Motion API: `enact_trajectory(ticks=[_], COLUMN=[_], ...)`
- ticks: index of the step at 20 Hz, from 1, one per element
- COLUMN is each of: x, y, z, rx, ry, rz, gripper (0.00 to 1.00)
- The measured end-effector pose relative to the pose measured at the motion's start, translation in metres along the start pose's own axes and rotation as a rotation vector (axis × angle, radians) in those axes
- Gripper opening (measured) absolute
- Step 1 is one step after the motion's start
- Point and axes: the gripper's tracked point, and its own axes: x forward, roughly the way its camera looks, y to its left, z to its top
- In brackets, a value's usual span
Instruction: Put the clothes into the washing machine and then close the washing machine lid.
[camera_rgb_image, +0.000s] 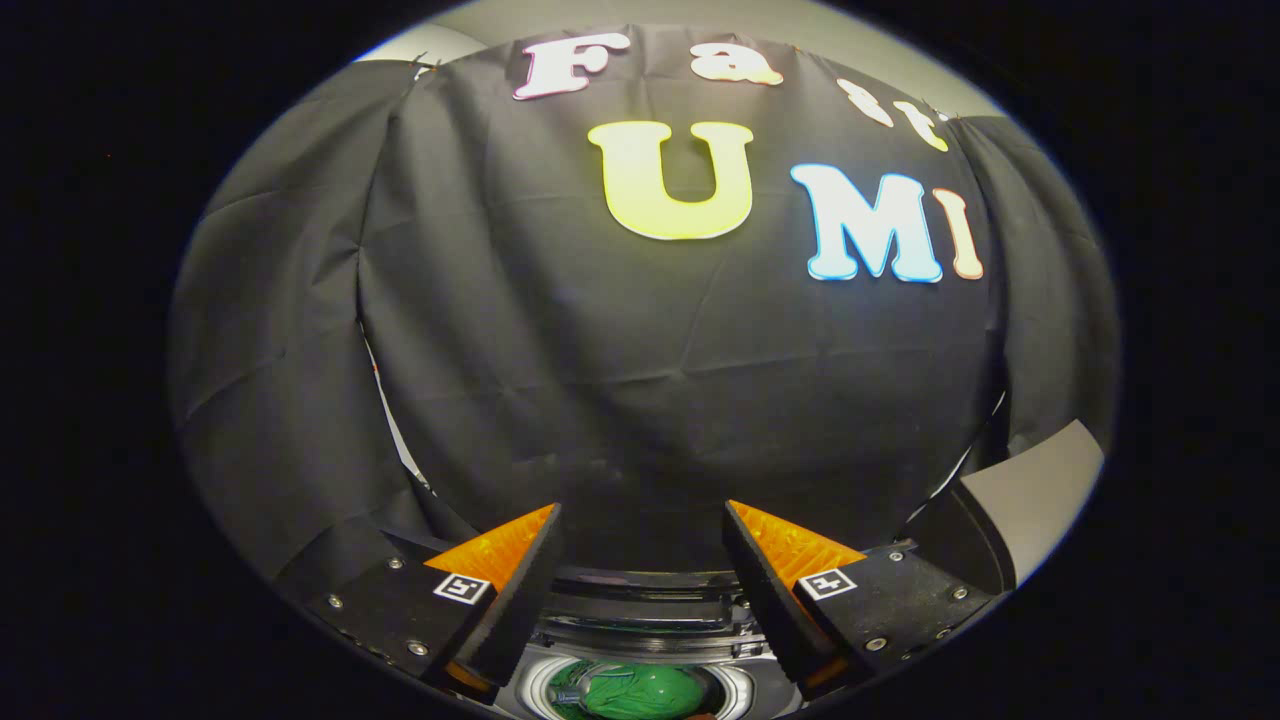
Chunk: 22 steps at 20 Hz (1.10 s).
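Your gripper (640, 520) points straight ahead at the black cloth wall (640, 400) of the booth, which hangs in soft folds across most of what the camera takes in. The gripper's two fingers (520, 570) rise from below with a wide gap between them; they stand well apart and nothing is held between them. Each finger carries a small square marker (462, 588) on its base.

Below and between the fingers sits the washing machine (640, 610), seen from above. Its dark upper edge runs across the gap between the fingers, and under that you look down into its round opening with a pale rim (735, 690). Inside that opening lies a green piece of clothing (635, 692), bunched up in the drum. The clothing is lower than the fingertips and not touching them.

To your right, beyond the right finger, a pale flat panel (1040, 490) with a dark curved edge slants upward; you cannot tell for sure whether this is the machine's raised lid.
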Motion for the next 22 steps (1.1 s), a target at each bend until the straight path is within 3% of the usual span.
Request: enact_trajectory(ticks=[8, 22], x=[0.013, -0.029], y=[0.002, 0.003], z=[-0.019, -0.036], rx=[-0.012, -0.025], ry=[0.072, -0.078], rz=[-0.038, -0.013], gripper=[0.97, 0.95])
